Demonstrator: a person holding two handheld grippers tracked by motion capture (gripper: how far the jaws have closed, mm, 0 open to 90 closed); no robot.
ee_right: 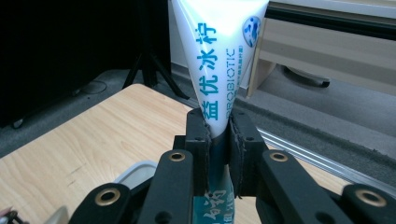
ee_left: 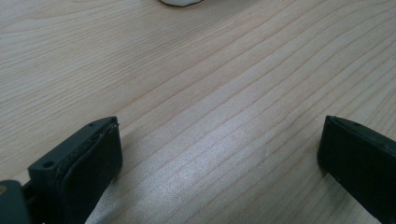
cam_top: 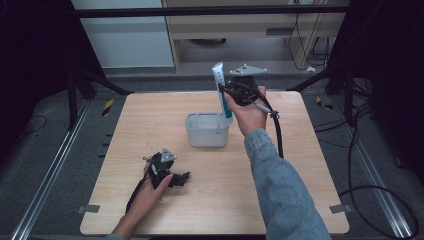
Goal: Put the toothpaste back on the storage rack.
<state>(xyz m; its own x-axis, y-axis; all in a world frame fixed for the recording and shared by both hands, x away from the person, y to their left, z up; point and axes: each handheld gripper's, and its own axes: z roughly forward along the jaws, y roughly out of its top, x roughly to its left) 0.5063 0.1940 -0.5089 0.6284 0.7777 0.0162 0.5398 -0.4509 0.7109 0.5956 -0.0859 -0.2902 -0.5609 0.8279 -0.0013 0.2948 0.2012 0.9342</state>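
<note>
A white toothpaste tube (cam_top: 220, 85) with blue print stands upright over the grey plastic box (cam_top: 207, 136) at the table's middle, its lower end at the box's right rim. My right gripper (cam_top: 235, 92) is shut on the toothpaste tube. In the right gripper view the two black pads clamp the toothpaste tube (ee_right: 218, 60) at its narrow part, and the wide crimped end points up. My left gripper (cam_top: 184, 178) rests low on the table near the front left, jaws open. In the left gripper view its fingers (ee_left: 88, 158) stand wide apart over bare wood.
The wooden table (cam_top: 150, 120) has bare wood on both sides of the box. A black cable (cam_top: 278, 132) trails from the right gripper along the denim sleeve. Black stands and a wooden cabinet lie beyond the far edge.
</note>
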